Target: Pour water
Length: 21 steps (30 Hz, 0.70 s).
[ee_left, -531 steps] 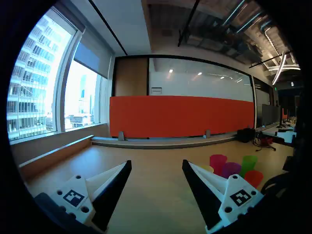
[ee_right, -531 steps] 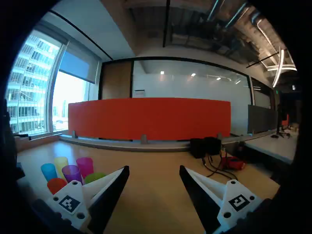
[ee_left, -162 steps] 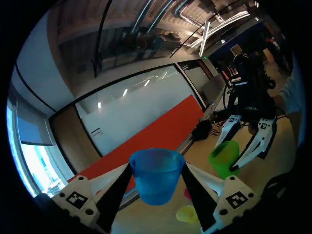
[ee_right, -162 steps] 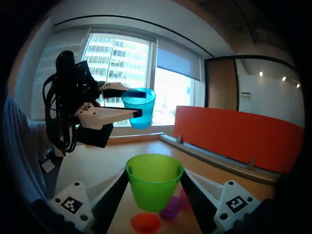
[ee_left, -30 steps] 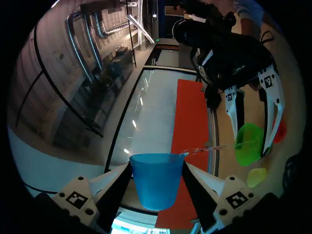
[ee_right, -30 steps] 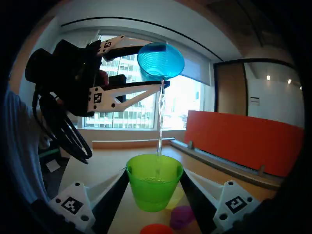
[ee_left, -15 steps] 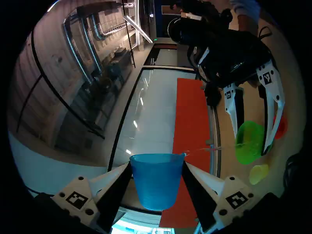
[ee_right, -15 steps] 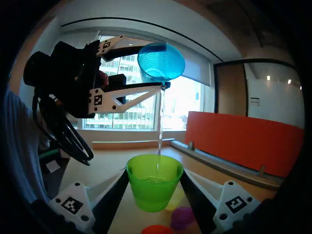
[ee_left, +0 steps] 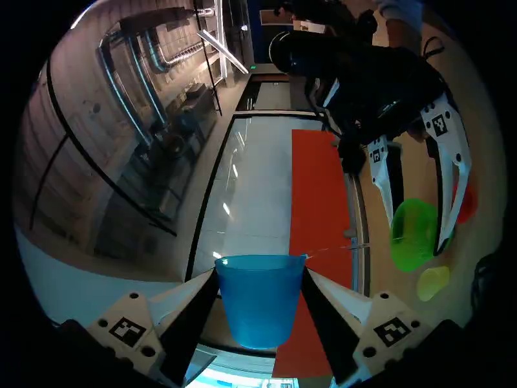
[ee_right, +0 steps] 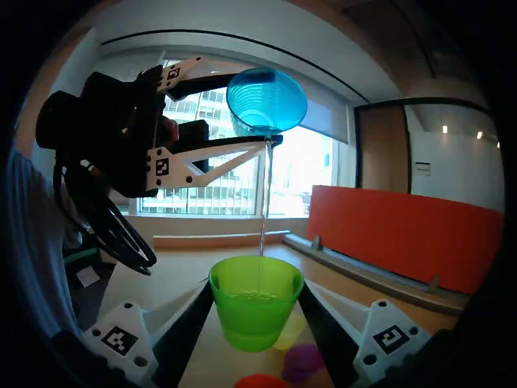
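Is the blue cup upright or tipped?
Tipped: the blue cup lies sideways, a thin stream falling from its rim into the green cup.

The orange cup (ee_right: 258, 381) half off the bottom edge, yellow cup (ee_right: 294, 327) mostly behind the green cup (ee_right: 255, 313).

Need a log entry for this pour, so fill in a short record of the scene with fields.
left gripper: shut on the blue cup, tipped, above the green cup
right gripper: shut on the green cup, upright
water stream: thin, falling from the blue cup's rim into the green cup
green cup contents: some water, level below the rim
on the table below: yellow cup, purple cup, orange cup
pour state: under way
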{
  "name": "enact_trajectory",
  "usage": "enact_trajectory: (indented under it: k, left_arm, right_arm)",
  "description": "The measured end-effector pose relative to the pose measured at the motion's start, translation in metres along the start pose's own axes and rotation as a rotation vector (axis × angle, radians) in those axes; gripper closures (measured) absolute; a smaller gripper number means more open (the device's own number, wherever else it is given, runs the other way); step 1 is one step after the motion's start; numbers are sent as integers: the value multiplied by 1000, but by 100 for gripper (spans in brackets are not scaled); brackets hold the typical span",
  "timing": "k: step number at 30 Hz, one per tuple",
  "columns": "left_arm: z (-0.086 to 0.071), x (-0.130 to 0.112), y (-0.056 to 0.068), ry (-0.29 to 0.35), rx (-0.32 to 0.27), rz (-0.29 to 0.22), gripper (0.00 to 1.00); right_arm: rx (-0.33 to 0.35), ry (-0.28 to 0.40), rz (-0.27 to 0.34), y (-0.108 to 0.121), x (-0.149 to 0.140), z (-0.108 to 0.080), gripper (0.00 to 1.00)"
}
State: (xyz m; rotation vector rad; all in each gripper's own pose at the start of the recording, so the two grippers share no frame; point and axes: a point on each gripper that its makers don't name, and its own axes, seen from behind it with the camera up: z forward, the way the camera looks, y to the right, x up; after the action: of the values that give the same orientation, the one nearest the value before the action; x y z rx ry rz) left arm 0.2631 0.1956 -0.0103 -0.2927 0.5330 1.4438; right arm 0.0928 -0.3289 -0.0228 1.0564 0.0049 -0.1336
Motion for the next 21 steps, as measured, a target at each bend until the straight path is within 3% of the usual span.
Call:
enact_trajectory:
  k: [21]
  left_arm:
    - [0, 1, 0, 1, 7, 105, 14]
  right_arm:
    - [-5, 0, 0, 1, -1, -1, 9]
